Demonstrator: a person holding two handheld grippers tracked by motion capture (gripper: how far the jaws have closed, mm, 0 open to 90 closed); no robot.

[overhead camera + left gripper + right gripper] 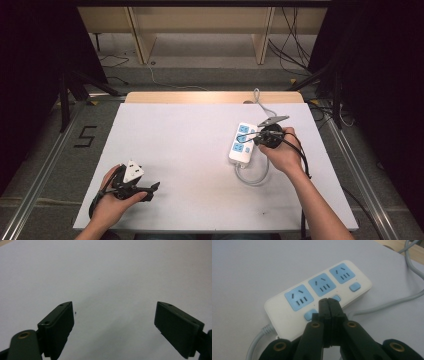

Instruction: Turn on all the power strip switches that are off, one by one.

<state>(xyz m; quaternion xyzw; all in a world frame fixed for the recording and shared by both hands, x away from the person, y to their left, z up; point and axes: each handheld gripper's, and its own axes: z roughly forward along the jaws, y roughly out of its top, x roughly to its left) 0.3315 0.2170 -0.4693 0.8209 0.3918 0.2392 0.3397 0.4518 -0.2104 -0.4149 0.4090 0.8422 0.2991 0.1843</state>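
High view: the white tabletop (200,150) carries a white power strip (242,144) right of centre, long axis running near to far, sockets up, grey cable (252,177) leaving its near end. Right gripper (256,139), jaws pressed together, touches its right edge; left gripper (152,187) gapes empty near-left.

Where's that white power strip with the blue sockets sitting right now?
In the high view, the power strip lies on the right side of the white table, directly beneath the shut right gripper.
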